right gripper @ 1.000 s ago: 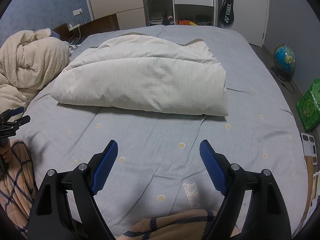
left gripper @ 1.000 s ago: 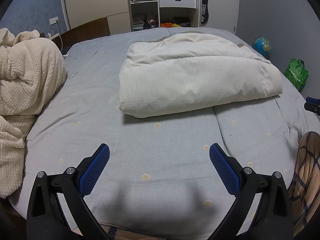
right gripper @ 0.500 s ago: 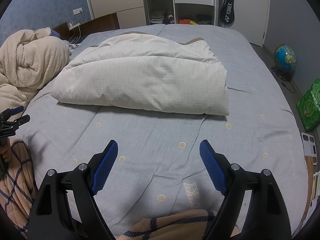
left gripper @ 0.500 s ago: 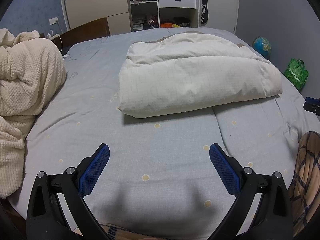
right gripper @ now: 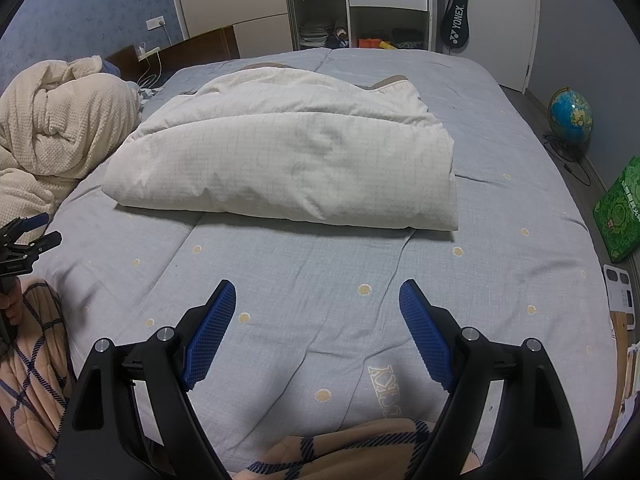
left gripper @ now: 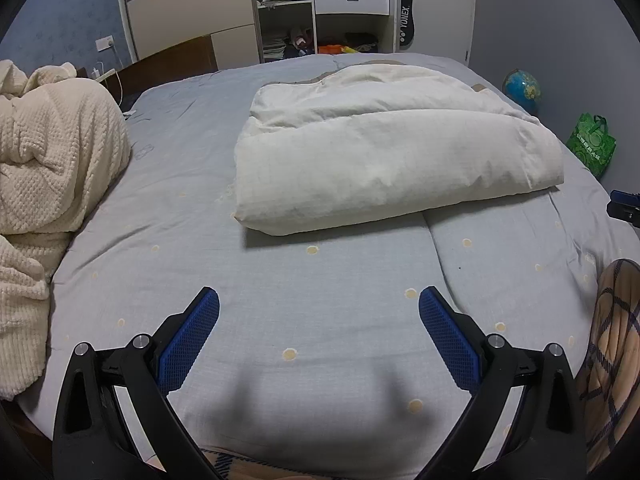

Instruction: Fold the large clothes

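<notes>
Jaws wide apart on both your grippers, nothing between them. Left gripper (left gripper: pixel 319 300) hangs over bare sheet at the near edge of the bed (left gripper: pixel 320 288), angled down. Right gripper (right gripper: pixel 317 294) same: over bare sheet, angled down, blue pads (right gripper: pixel 208 338) clear of fabric.

The folded white duvet (left gripper: pixel 384 160) lies mid-bed, dead ahead at 12 o'clock from the left gripper, well apart from the tips. In the right wrist view the folded white duvet (right gripper: pixel 288 160) sits at roughly 11–12 o'clock, long folded edge facing you, brown lining peeking out at its far side.

Cream knit blanket (left gripper: pixel 52 168) is bunched at 9–10 o'clock on the bed's left side, near the headboard. Globe (right gripper: pixel 570 114) and green bag (right gripper: pixel 620 210) are on the floor at 2–3 o'clock, off the bed. Wardrobe shelves (right gripper: pixel 320 20) at 12, past the far edge.

Your plaid sleeve (left gripper: pixel 612 340) shows at 4 o'clock in the left wrist view.
</notes>
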A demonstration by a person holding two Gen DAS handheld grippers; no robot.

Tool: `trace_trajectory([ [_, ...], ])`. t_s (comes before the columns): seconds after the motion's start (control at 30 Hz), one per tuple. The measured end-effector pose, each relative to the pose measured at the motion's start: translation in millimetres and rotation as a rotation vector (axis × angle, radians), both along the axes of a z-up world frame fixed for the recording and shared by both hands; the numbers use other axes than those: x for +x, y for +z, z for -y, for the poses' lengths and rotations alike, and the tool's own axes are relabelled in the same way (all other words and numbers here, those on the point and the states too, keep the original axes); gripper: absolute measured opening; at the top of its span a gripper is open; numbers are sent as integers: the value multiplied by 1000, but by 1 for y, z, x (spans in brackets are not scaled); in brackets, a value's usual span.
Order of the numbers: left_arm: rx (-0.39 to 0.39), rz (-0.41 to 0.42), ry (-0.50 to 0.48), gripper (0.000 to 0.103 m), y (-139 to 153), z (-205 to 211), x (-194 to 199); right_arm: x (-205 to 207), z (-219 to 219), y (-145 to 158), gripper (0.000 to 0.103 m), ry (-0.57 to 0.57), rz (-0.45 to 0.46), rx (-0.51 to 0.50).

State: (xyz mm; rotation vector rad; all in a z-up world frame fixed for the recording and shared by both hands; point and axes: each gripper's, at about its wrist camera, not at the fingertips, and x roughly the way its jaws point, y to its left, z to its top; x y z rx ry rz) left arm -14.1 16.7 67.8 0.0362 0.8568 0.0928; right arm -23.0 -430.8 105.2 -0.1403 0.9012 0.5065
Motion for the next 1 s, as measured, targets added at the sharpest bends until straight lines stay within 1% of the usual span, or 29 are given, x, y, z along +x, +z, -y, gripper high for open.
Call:
trace_trajectory([
  [1.0,2,-1,-19,96,0,1,0,-2,-1,0,80,-6,-3,10],
])
